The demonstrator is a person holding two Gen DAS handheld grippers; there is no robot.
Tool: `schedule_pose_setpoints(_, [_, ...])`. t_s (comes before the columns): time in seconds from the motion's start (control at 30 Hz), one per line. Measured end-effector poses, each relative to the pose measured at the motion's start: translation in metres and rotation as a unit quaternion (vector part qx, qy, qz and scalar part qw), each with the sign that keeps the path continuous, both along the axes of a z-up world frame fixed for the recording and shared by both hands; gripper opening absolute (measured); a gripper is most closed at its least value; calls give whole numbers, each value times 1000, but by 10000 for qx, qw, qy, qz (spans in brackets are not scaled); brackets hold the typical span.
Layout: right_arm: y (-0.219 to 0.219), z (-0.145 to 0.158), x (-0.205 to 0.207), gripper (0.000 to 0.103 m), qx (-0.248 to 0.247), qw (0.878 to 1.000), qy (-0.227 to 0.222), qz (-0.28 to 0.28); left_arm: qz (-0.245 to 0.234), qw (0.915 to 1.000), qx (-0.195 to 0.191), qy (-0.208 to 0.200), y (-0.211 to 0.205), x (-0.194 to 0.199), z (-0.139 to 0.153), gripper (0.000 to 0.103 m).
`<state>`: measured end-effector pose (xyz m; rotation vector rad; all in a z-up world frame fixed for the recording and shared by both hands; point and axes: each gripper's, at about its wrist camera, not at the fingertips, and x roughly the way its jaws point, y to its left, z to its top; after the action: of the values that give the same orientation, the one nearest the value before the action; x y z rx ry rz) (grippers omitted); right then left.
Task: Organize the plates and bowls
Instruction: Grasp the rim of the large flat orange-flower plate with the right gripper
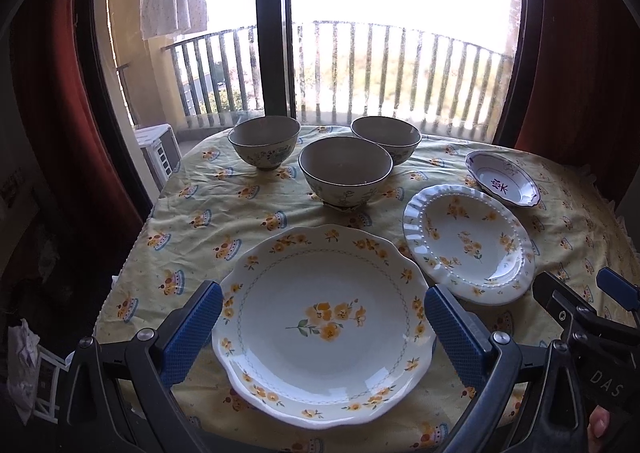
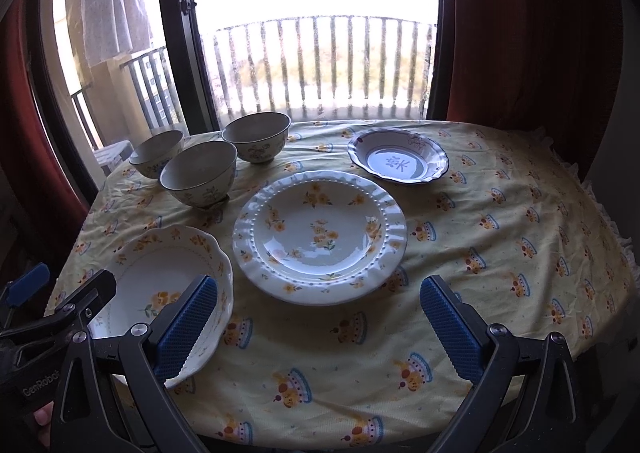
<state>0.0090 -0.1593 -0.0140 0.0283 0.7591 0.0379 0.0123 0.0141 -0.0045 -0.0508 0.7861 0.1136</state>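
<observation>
With both tongs wide and empty, left gripper [image 1: 322, 327] above large scalloped plate [image 1: 324, 327] at near table edge, right gripper [image 2: 318, 327] before beaded plate [image 2: 320, 235]: approach rim low, clamp firmly, lift level, clear of bowls [image 1: 346, 173].

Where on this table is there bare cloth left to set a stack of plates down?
Most room is the tablecloth's right side, beyond the beaded plate and below the purple-rimmed dish. A strip along the near edge, under the right gripper, is free too. The far left is crowded: three bowls cluster behind the scalloped plate.
</observation>
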Motion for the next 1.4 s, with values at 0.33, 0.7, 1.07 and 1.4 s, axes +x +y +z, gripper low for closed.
schedule_pose_setpoints(0.33, [47, -8, 32, 95, 160, 9990, 403, 61, 38, 9989, 99, 451, 38, 40, -10, 96])
schedule_pose_setpoints(0.7, [79, -61, 62, 84, 258, 9905, 1290, -407, -522, 9905, 132, 1265, 61, 73, -61, 95])
schedule_pose_setpoints(1.07, [100, -109, 74, 67, 269, 9759, 2038, -730, -965, 9777, -21, 1863, 70, 88, -100, 85])
schedule_pose_setpoints(1.4, [112, -115, 87, 61, 266, 9735, 2100, -869, -1156, 9709, -193, 2088, 76, 95, -112, 80])
